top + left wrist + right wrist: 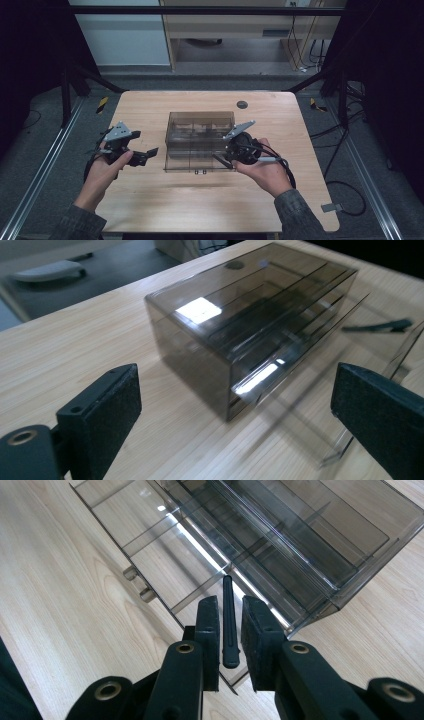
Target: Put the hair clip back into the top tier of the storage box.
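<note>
Two grippers at a smoky plastic drawer box

One dark pen (229, 625) is clamped between the narrowed jaws of the right gripper (230, 630), its tip pointing over the pulled-out drawer (150, 545) of the tinted organiser box (200, 131); the drawer juts toward the person across the wooden surface (150, 195), its little handle at the front edge; the left gripper (235, 410) hangs released, jaws spread wide with nothing between them, just off the box's left side; in the high view both hands flank the box
</note>
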Available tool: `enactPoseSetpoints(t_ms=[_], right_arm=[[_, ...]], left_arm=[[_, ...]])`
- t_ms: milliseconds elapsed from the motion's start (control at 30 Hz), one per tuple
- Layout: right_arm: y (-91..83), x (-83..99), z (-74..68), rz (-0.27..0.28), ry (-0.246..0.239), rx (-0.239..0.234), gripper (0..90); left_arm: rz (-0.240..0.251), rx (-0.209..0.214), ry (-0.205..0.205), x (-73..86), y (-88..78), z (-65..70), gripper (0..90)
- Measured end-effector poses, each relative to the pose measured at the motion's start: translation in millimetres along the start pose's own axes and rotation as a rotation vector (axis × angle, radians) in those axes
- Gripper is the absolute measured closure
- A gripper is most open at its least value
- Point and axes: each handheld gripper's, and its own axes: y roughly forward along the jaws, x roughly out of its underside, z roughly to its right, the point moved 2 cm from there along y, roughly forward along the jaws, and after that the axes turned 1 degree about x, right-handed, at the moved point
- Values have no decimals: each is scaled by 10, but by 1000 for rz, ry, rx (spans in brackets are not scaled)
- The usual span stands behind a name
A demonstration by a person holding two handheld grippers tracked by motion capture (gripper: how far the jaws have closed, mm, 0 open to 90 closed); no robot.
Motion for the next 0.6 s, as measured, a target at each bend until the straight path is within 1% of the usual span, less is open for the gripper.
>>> enactPoseSetpoints(t_ms=[33,67,100,133,200,300,333,400,467,533,600], right_arm=[[1,1,-2,1,-4,-1,781],[1,1,-2,1,-4,-1,781],[-12,0,-11,15,2,0,781],[-17,1,-16,21,4,0,780],[-30,10,-30,37,10,4,780],[-28,41,-45,50,24,3,780],[-23,51,-49,54,24,3,780],[-11,71,-59,59,35,7,780],[3,88,-69,67,43,5,780],[12,101,-82,78,50,6,780],[16,111,-98,77,46,7,779]], left_arm=[[-4,3,4,-44,19,2,59],[-4,3,4,-44,19,2,59],[2,27,-9,-127,62,13,59],[1,33,-6,-166,86,18,59],[-16,28,13,-231,142,34,59],[-42,32,25,-310,219,64,59],[-42,32,25,-310,219,64,59],[-48,54,29,-376,273,90,59],[-50,47,28,-420,310,89,58],[-52,50,30,-431,326,89,58],[-58,65,19,-460,386,86,58]])
